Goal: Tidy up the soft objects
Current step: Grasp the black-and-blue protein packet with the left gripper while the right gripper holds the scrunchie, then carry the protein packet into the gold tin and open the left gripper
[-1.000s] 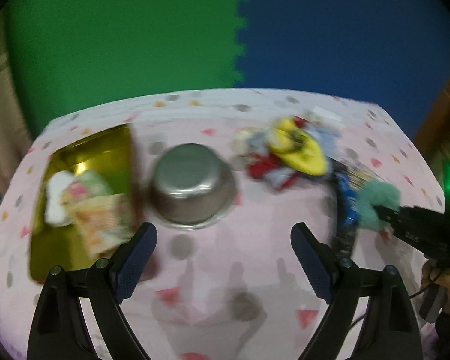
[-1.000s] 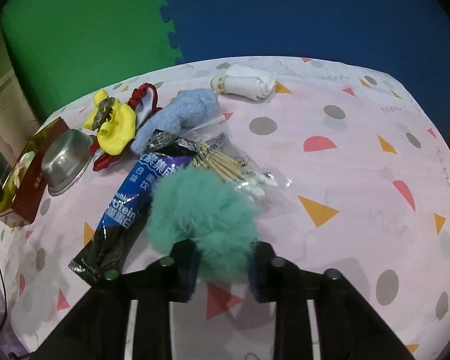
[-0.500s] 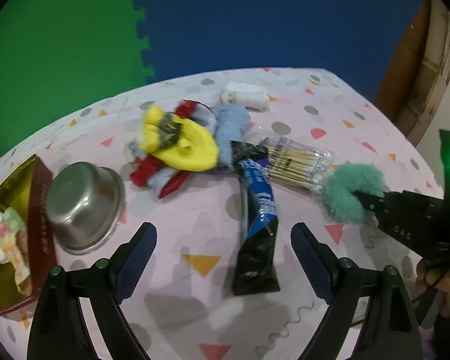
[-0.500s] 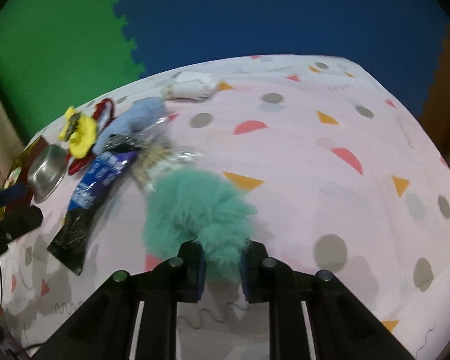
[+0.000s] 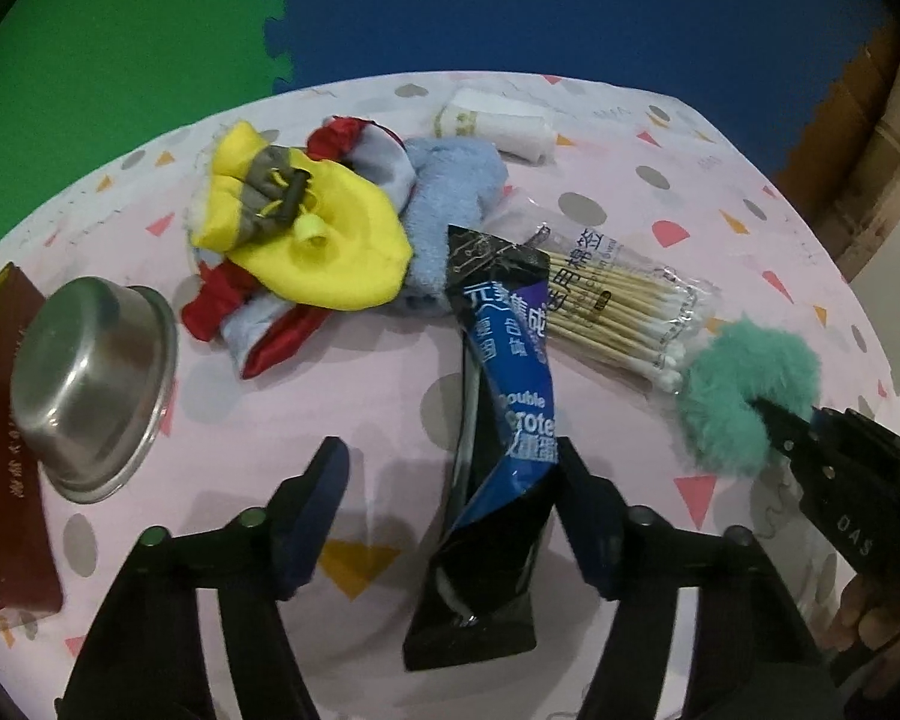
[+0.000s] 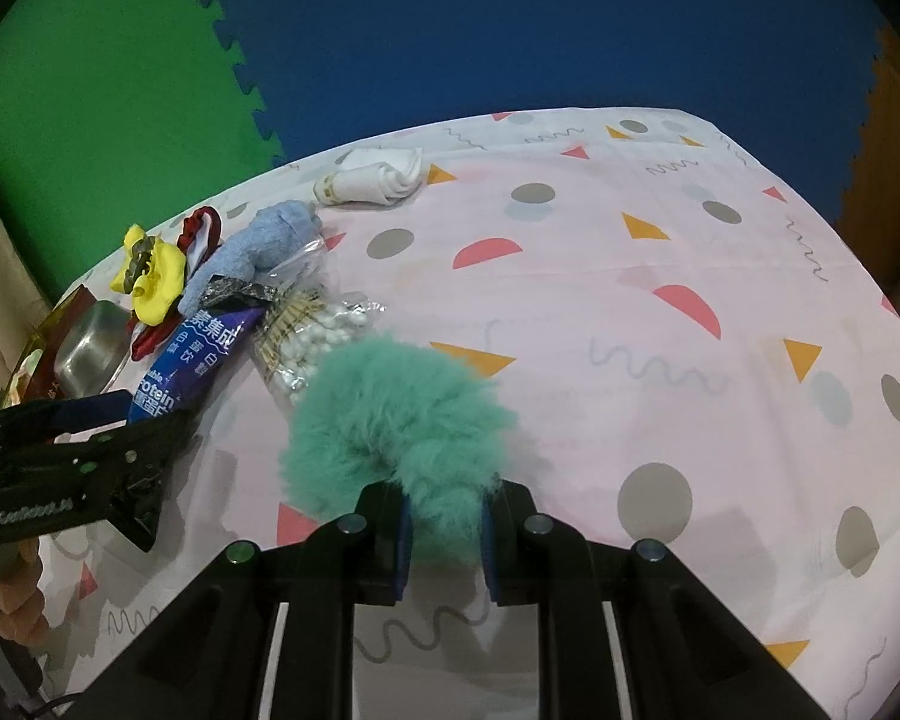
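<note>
My right gripper (image 6: 447, 516) is shut on a teal fluffy scrunchie (image 6: 390, 420), low over the pink cloth just right of a bag of cotton swabs (image 5: 618, 312). In the left wrist view the scrunchie (image 5: 744, 378) and the right gripper (image 5: 774, 414) show at the right. My left gripper (image 5: 450, 480) hangs over a black and blue sachet (image 5: 510, 372). Its jaws are closing with the sachet between them; the right finger is at the sachet's edge and the left finger stands apart. A yellow cloth piece (image 5: 318, 240), a light blue fluffy sock (image 5: 450, 198), a red and white cloth (image 5: 252, 324) and a rolled white sock (image 5: 498, 120) lie behind.
An upturned steel bowl (image 5: 90, 384) sits at the left beside a dark red and gold box (image 5: 6, 420) with packets inside. The pink patterned tablecloth (image 6: 660, 300) stretches bare to the right. Green and blue foam mats cover the floor beyond. A hand holds each gripper.
The left gripper swung right from the box and bowl, came down over the sachet, and its fingers narrowed. The right gripper closed on the scrunchie and drew it slightly away from the swab bag.
</note>
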A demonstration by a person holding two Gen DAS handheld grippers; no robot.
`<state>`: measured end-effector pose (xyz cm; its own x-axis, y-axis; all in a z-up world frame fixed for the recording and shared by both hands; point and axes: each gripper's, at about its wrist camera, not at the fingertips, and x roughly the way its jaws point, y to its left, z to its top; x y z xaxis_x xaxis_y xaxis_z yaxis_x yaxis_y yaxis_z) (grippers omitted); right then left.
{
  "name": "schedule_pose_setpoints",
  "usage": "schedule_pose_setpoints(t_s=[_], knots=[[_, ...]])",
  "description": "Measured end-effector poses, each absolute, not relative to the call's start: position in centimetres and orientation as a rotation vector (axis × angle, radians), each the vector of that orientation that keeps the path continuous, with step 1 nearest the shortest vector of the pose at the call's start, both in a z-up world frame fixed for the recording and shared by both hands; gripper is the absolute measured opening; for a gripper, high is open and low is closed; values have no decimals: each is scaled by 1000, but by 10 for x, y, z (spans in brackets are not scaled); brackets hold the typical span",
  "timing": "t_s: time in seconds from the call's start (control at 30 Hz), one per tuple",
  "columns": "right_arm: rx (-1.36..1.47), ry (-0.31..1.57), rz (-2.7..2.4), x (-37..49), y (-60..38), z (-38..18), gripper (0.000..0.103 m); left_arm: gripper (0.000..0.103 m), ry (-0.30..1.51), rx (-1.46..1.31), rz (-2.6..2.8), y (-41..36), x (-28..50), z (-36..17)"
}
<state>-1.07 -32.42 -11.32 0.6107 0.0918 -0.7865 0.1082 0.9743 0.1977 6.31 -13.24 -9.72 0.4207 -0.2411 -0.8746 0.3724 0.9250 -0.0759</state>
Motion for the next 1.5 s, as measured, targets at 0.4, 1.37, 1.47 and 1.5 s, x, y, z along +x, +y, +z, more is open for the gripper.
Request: schedule_pose_setpoints(t_s=[0.4,1.37,1.47,1.5], knots=[[235,909,-8,-11,-325,-113,18,26,1090,157,-447,-133,56,-93],[232,908,-6,-12,-323,-114,18,21,946,107,-380,-44,40,-10],[230,908,-5,-11,-324,-114,18,21,936,88,-310,-17,50,-4],[229,908,-6,-11,-323,-113,18,21,933,84,-281,-7,54,-2]])
